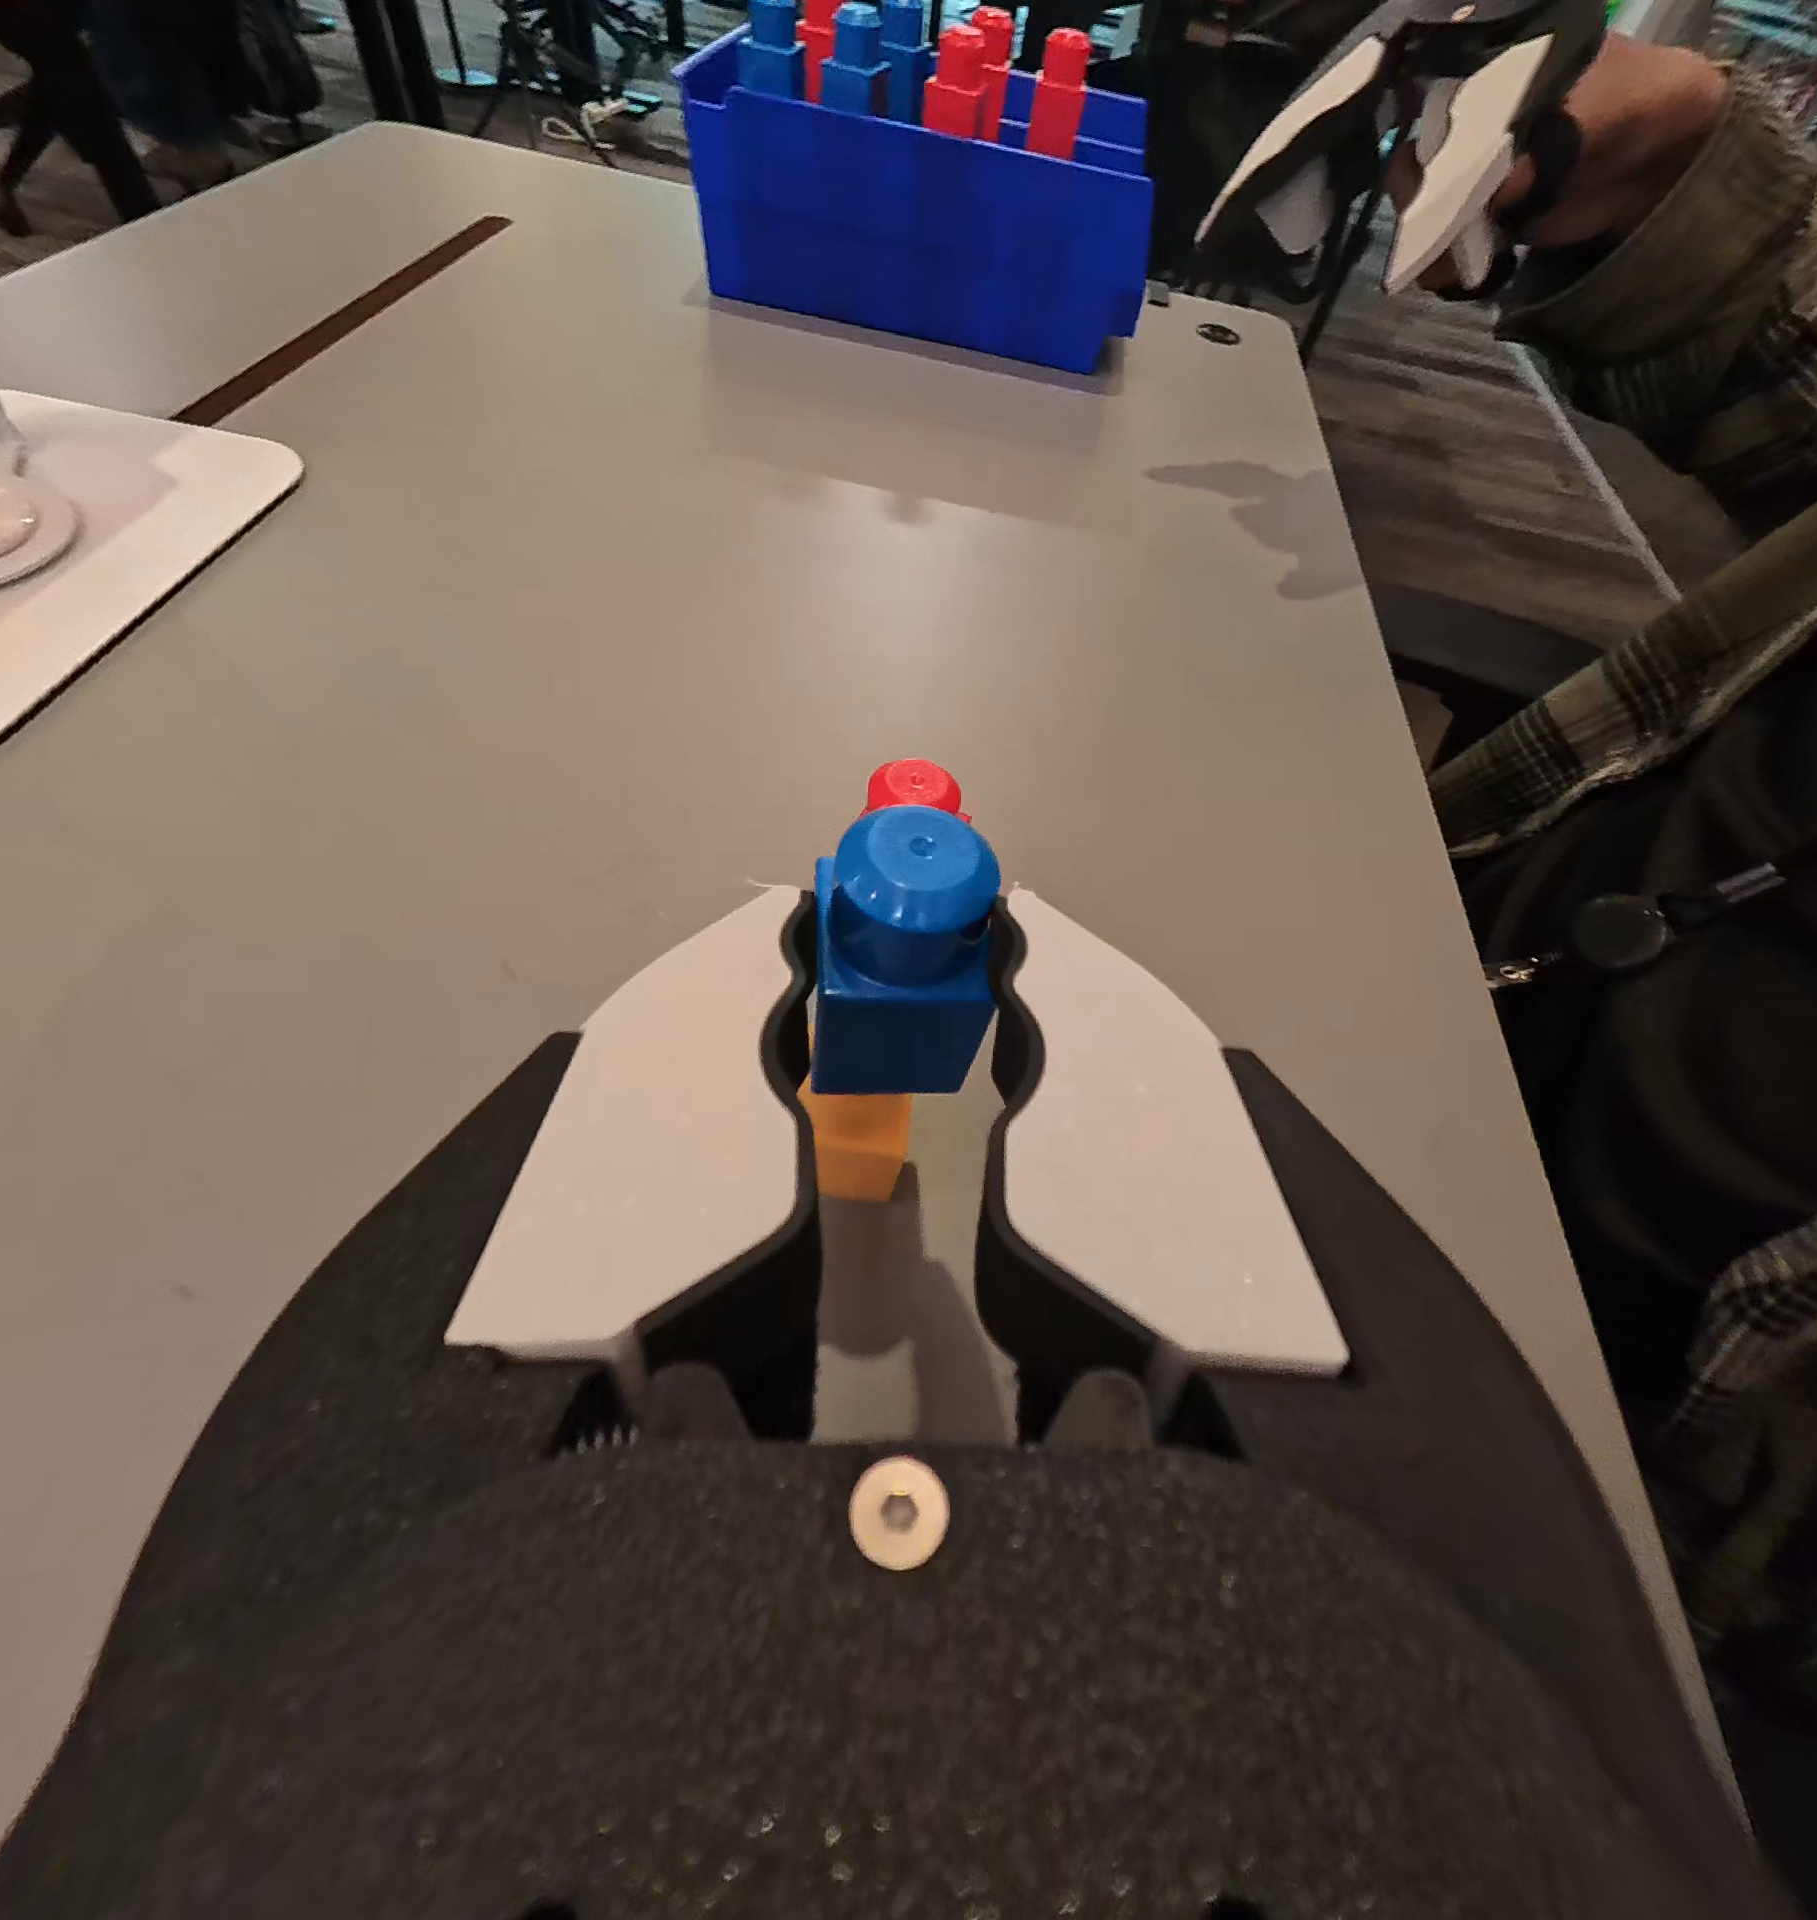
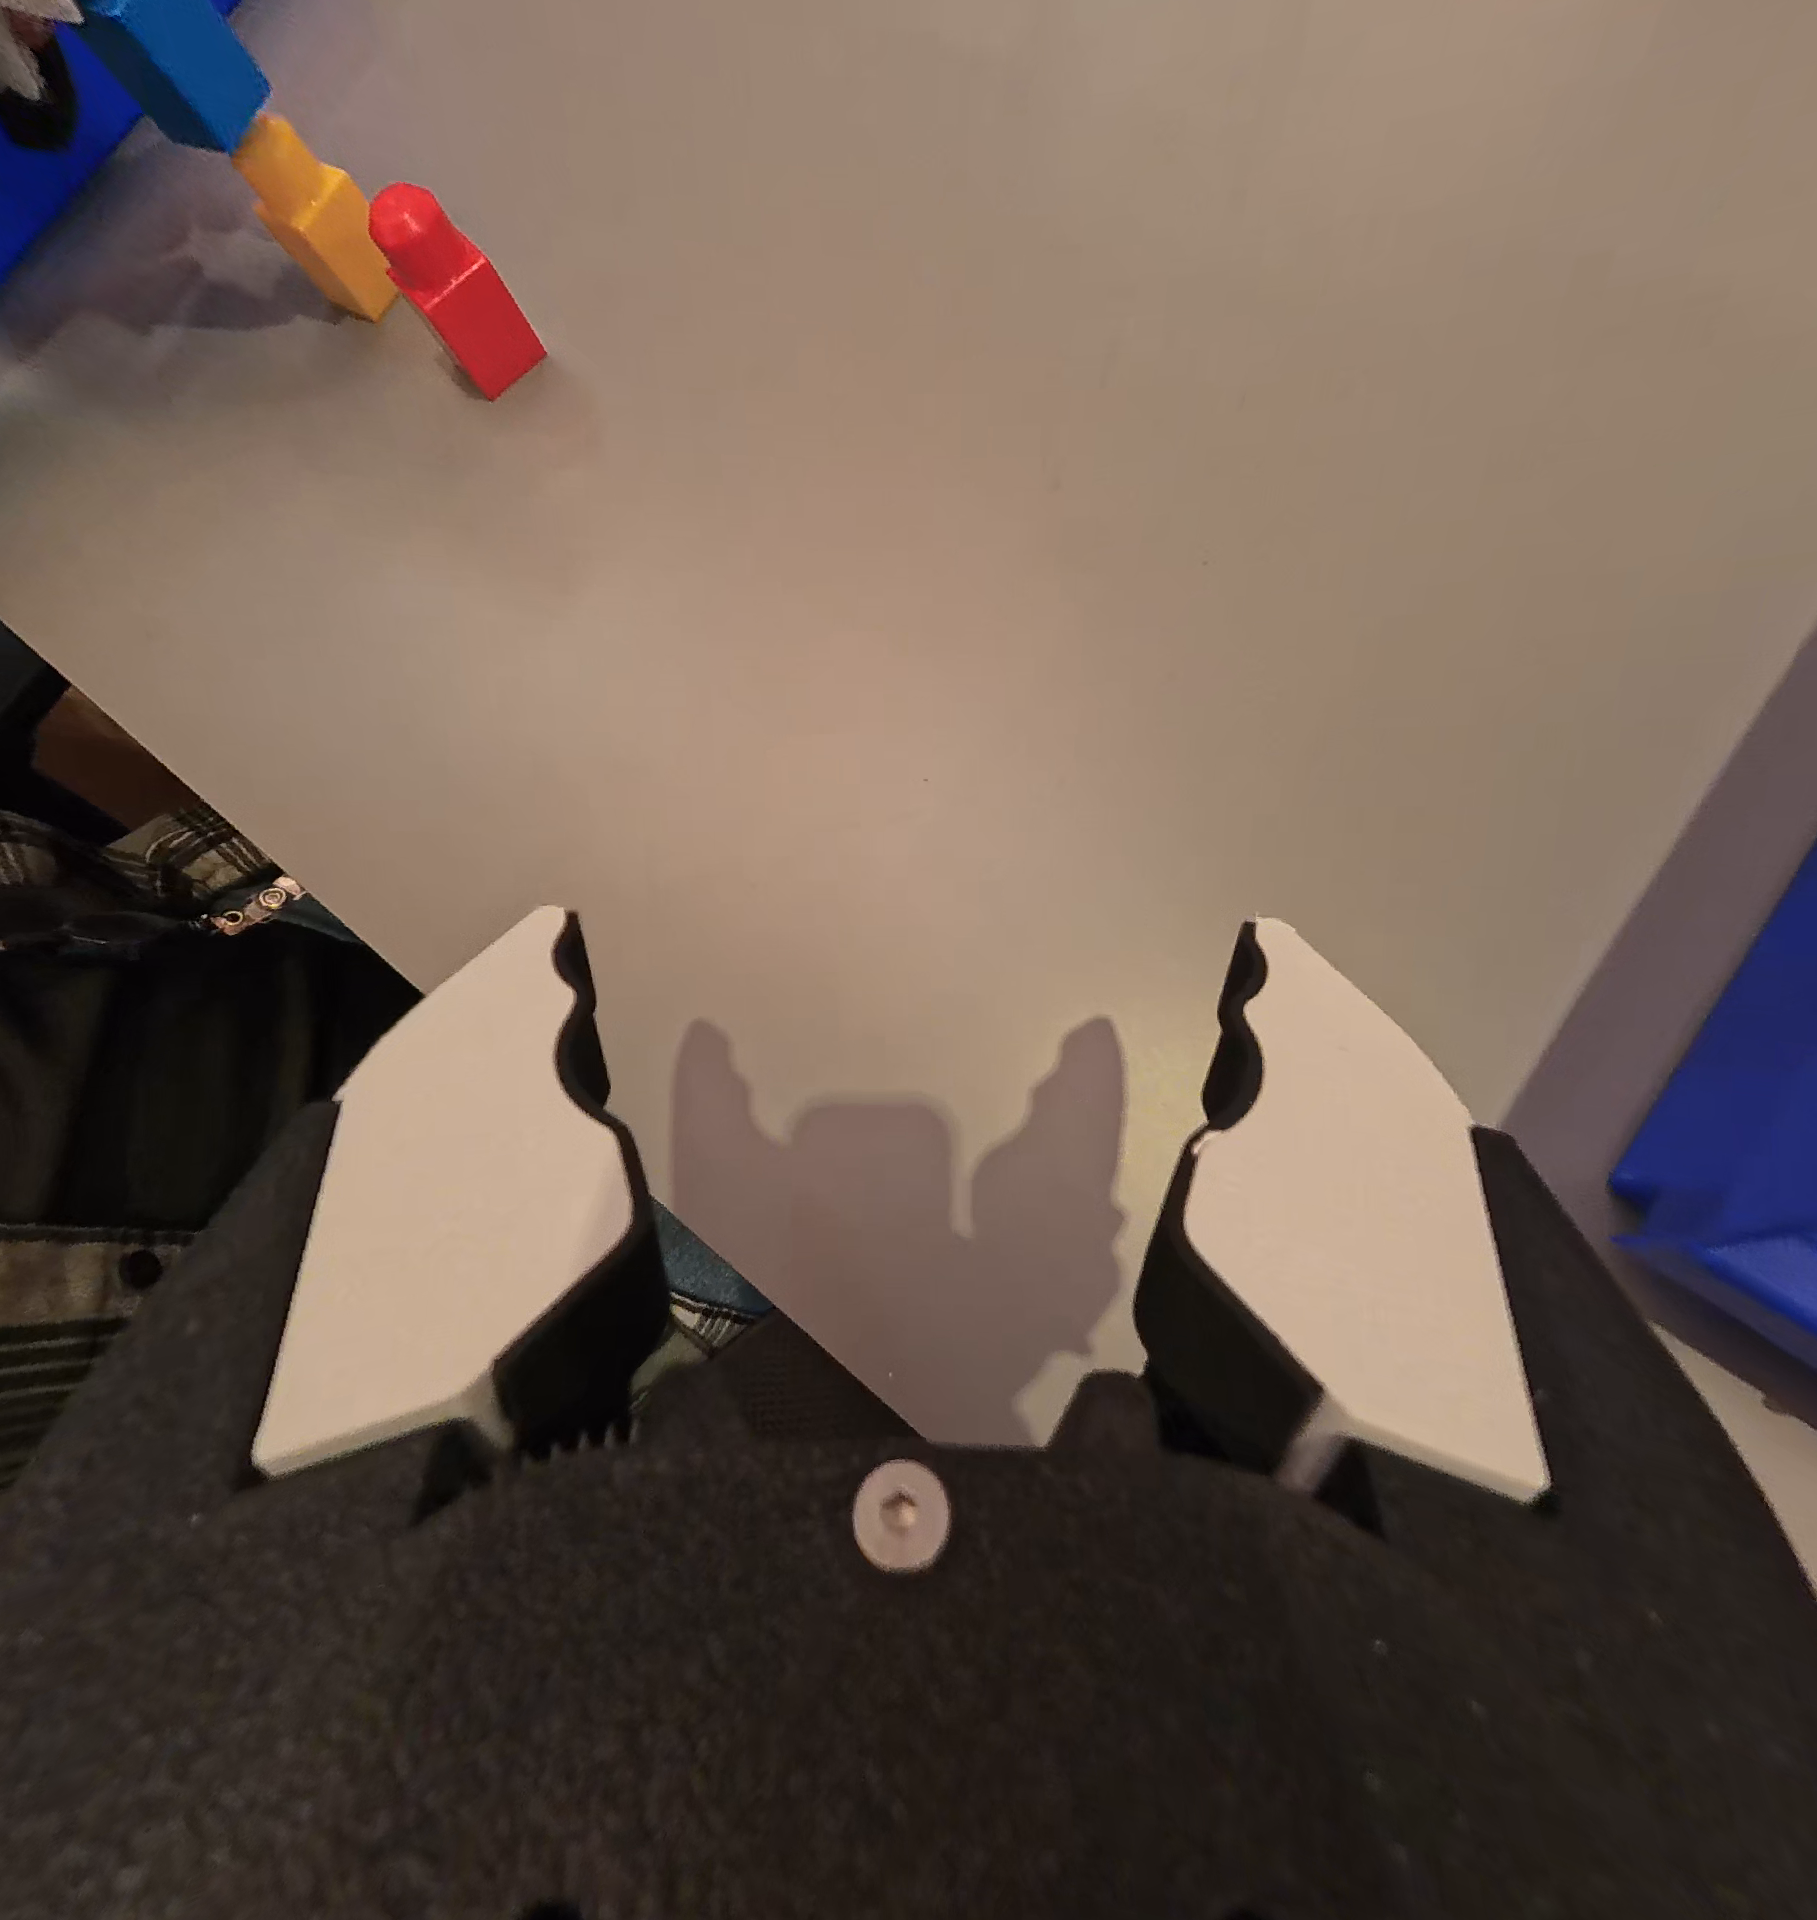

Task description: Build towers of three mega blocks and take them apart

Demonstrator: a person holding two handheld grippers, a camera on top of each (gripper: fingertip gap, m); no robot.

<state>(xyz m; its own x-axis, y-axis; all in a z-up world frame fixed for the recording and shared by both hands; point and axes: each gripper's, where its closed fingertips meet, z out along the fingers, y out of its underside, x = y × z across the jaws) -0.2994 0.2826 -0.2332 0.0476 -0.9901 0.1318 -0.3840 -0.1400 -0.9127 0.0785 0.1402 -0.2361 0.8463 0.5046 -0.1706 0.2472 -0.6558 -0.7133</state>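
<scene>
Left hand-held gripper [image 1: 902, 904], studded blue block [image 1: 899, 987]

No readable writing, label, brand, number or sign shows in either view. The plastic blocks, the blue plastic bin [image 1: 925, 249], the grey desk [image 1: 571, 644] and both grippers bear plain, unmarked surfaces as far as can be seen.

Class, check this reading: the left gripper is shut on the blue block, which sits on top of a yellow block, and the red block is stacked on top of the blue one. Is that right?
Not quite. The red block is not stacked; it stands on the table beside the yellow block, as the right wrist view shows. The rest holds: the left gripper is shut on the blue block, which sits on the yellow one.
</scene>
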